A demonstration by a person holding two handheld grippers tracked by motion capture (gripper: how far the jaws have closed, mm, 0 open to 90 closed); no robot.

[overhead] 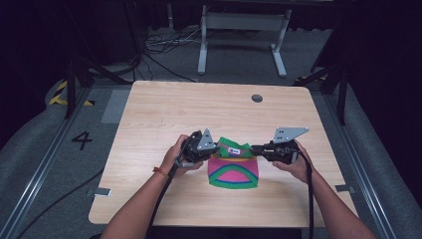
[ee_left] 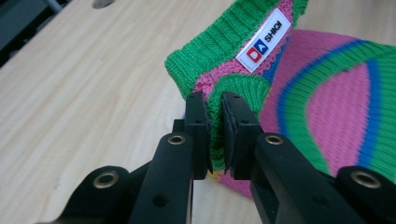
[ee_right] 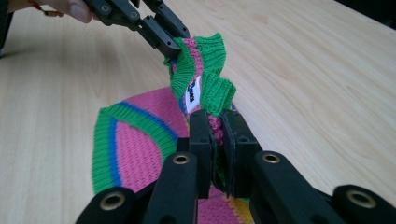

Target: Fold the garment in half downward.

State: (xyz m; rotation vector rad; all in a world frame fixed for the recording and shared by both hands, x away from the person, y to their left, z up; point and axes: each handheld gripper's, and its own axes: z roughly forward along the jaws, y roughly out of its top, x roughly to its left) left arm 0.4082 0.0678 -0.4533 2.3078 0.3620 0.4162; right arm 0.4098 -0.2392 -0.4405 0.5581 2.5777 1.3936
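Lies near the middle of the pale wooden counter (overhead: pixel 164 114): a knitted striped wool garment (overhead: pixel 234 172), its far edge lifted between left claw (overhead: pixel 217 148) and right claw (overhead: pixel 252 148).

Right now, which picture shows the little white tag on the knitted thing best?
The left gripper view: the white rectangular label on the green and pink knitted garment is close and sharp, with its letters readable. The right gripper view shows the label edge-on and folded. The high view shows it as a tiny white patch.
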